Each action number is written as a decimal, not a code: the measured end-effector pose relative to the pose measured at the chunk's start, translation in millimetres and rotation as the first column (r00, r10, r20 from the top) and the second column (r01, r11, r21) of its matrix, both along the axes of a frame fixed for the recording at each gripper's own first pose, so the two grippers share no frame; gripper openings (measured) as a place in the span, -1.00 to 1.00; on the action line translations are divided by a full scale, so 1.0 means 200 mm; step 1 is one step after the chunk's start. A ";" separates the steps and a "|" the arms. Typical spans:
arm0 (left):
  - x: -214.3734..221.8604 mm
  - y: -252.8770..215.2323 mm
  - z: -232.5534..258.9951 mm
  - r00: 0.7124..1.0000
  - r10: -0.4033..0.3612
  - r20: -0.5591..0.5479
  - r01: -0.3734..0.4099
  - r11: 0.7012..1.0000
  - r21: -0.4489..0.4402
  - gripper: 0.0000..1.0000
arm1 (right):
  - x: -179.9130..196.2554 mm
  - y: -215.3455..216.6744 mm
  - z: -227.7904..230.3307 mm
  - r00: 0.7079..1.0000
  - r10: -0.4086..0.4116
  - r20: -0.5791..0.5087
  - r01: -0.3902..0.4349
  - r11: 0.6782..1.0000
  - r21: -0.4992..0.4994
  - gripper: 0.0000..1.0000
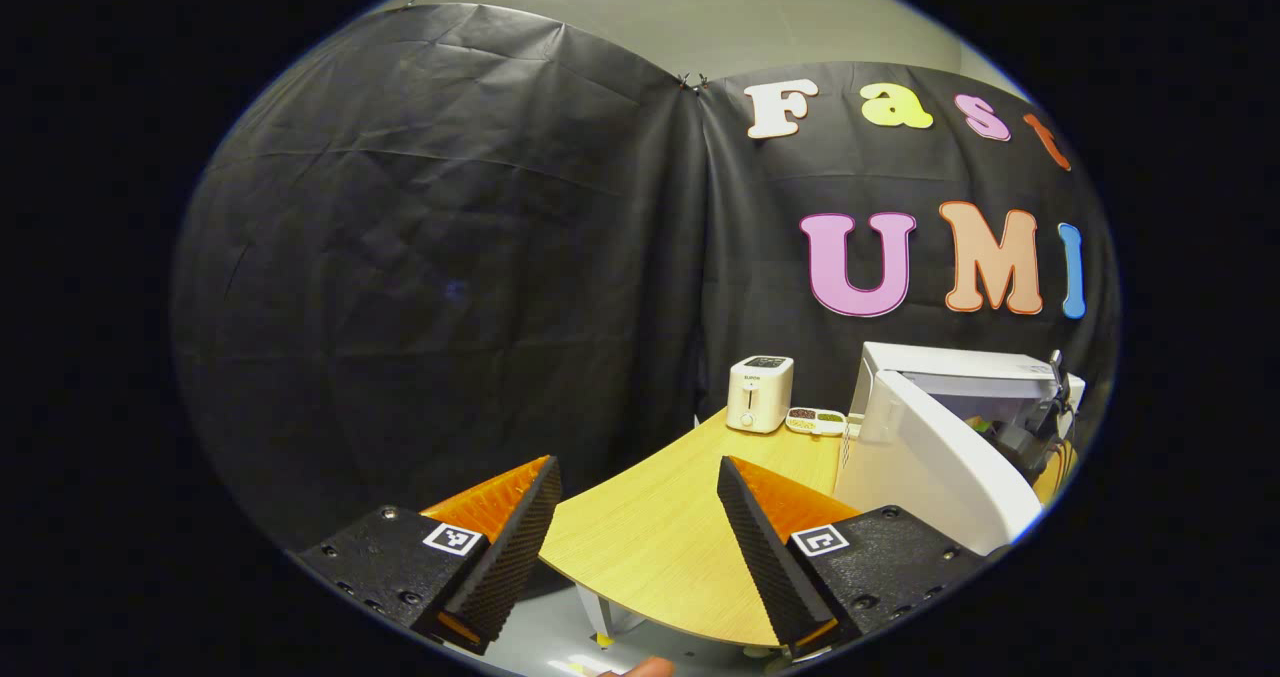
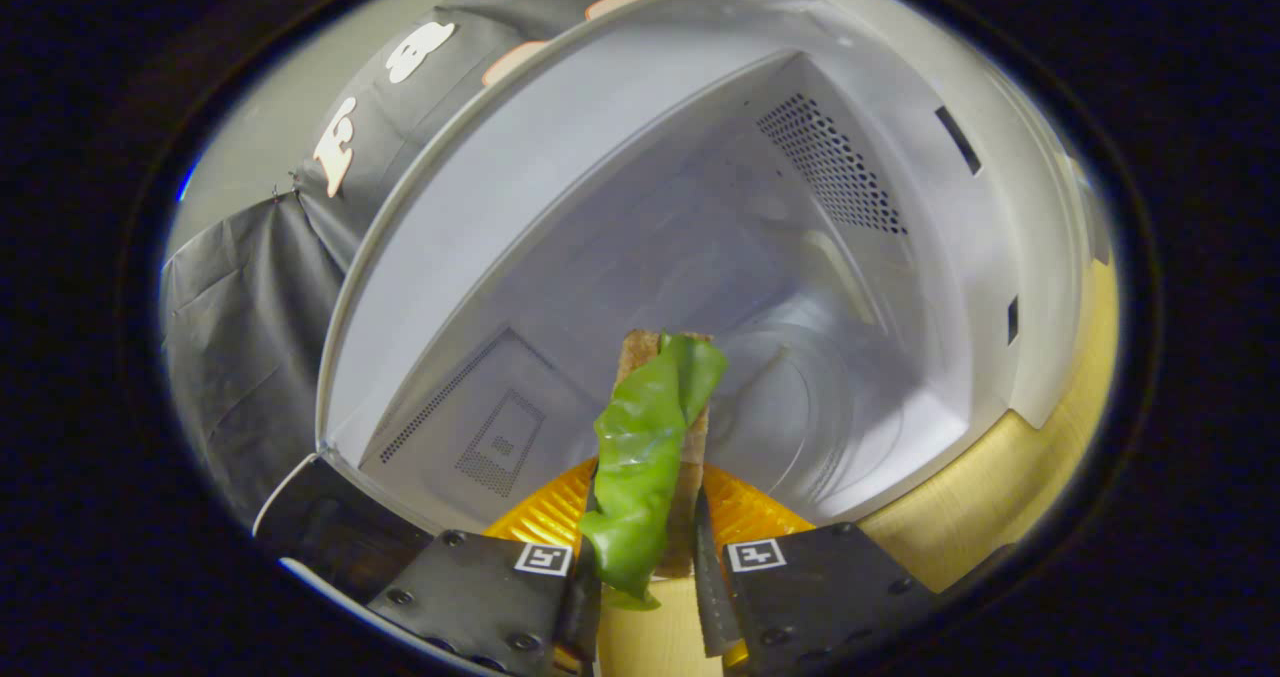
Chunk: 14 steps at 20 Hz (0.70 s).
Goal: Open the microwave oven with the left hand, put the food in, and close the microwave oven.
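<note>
In the left gripper view, the left tool (image 1: 638, 517) gapes empty over the pale wooden table's (image 1: 660, 547) edge; the white microwave oven (image 1: 940, 427) stands door-open at the far right corner. In the right gripper view, the right tool (image 2: 645, 557) pinches a brown bread slice with limp green lettuce (image 2: 650, 447) at the oven's open cavity.

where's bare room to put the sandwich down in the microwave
The round turntable on the microwave floor is bare, bordered by the vented side walls. On the table, wood is free before the toaster; the snack tray crowds the open door.
</note>
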<state>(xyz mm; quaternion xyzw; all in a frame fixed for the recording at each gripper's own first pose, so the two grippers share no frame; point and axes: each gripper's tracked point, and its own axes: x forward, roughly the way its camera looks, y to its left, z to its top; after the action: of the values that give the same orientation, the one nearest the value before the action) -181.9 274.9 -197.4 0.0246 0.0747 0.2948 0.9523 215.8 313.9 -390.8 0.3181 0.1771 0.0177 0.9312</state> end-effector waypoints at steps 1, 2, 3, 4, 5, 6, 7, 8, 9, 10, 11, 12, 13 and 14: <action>0.01 0.00 0.00 1.000 -0.003 -0.003 0.003 1.000 0.000 0.93 | 0.00 -0.01 0.00 1.000 0.002 0.005 -0.001 1.000 -0.021 -0.17; 0.01 -0.01 0.00 1.000 -0.008 -0.002 0.008 1.000 -0.002 0.93 | 0.00 0.00 0.00 1.000 0.007 0.011 -0.006 0.999 -0.038 -0.17; 0.01 -0.02 0.00 1.000 -0.015 -0.001 0.015 1.000 -0.005 0.93 | 0.00 0.00 0.00 1.000 0.007 0.016 -0.006 0.999 -0.048 -0.30; 0.02 -0.03 -0.01 1.000 -0.023 0.001 0.023 1.000 -0.006 0.87 | 0.00 -0.01 0.00 1.000 0.004 0.022 -0.002 0.998 -0.057 -0.31; 0.03 -0.04 -0.01 1.000 -0.029 -0.001 0.029 1.000 -0.008 0.87 | 0.00 -0.01 0.01 1.000 -0.002 0.025 0.004 0.997 -0.072 -0.31; 0.02 -0.04 -0.02 0.999 -0.032 -0.004 0.032 0.999 -0.007 0.93 | 0.01 -0.04 -0.01 0.999 -0.020 0.027 0.023 0.993 -0.114 -0.31; 0.02 -0.05 -0.02 0.999 -0.035 -0.006 0.035 0.999 -0.004 0.87 | 0.01 -0.08 -0.02 0.999 -0.045 0.027 0.048 0.985 -0.163 0.04; 0.02 -0.05 -0.03 0.999 -0.037 -0.008 0.037 0.999 0.000 0.87 | 0.02 -0.10 -0.05 0.998 -0.054 0.020 0.057 0.979 -0.195 0.07; 0.02 -0.05 -0.03 0.999 -0.038 -0.011 0.038 0.999 0.001 0.87 | 0.02 -0.13 -0.07 0.998 -0.057 0.019 0.060 0.975 -0.213 0.24; 0.02 -0.05 -0.03 0.999 -0.041 -0.011 0.041 0.999 0.002 0.87 | 0.02 -0.17 -0.07 0.997 -0.072 0.014 0.073 0.967 -0.244 0.36; 0.02 -0.06 -0.04 0.999 -0.045 -0.011 0.045 0.999 0.000 0.87 | 0.01 -0.21 -0.07 0.996 -0.086 0.021 0.088 0.956 -0.278 0.65; 0.03 -0.07 -0.05 0.999 -0.049 -0.012 0.049 0.999 -0.001 0.93 | 0.02 -0.24 -0.07 0.995 -0.097 0.037 0.104 0.945 -0.311 0.72; 0.03 -0.07 -0.05 0.999 -0.053 -0.013 0.053 0.999 -0.001 0.93 | 0.01 -0.26 -0.05 0.994 -0.096 0.050 0.108 0.938 -0.329 0.83; 0.03 -0.07 -0.06 0.998 -0.055 -0.016 0.055 0.998 -0.001 0.93 | 0.00 -0.27 -0.04 0.993 -0.100 0.061 0.115 0.930 -0.349 0.82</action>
<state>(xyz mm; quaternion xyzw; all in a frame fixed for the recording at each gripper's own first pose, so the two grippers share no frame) -175.6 260.4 -210.0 0.0287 0.0815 0.2684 0.9594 215.2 259.0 -398.2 0.1551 0.1402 -0.0588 0.9761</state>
